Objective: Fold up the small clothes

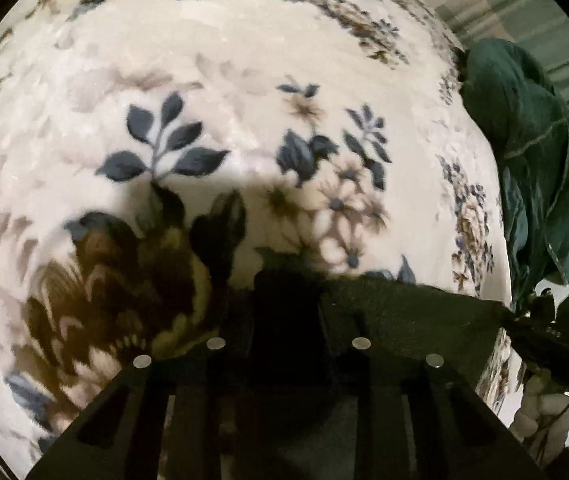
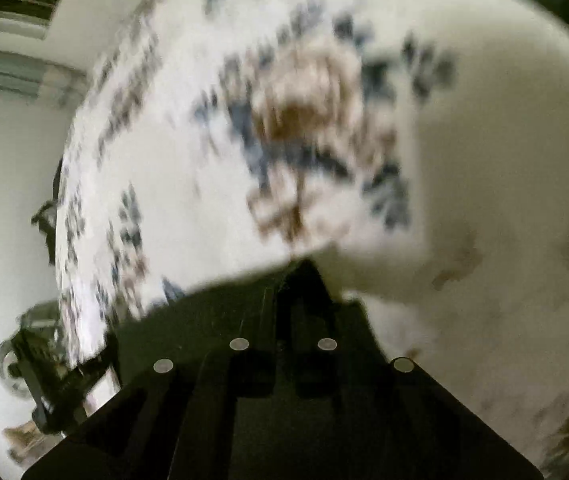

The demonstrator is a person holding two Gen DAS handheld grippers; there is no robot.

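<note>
A small dark green garment (image 1: 412, 312) is stretched in the air above a white floral blanket (image 1: 212, 80). My left gripper (image 1: 288, 280) is shut on one end of it. The cloth runs right to my right gripper (image 1: 540, 312), which pinches the other end at the blanket's edge. In the blurred right wrist view my right gripper (image 2: 304, 276) is shut on the same dark cloth (image 2: 188, 312), which stretches left toward the other gripper (image 2: 60, 364). A second teal-green garment (image 1: 532, 152) lies heaped at the blanket's right edge.
The floral blanket (image 2: 284, 140) fills both views. Its edge drops off at the right in the left wrist view and at the left in the right wrist view. A pale floor (image 2: 0, 200) and striped curtain (image 1: 524, 12) lie beyond.
</note>
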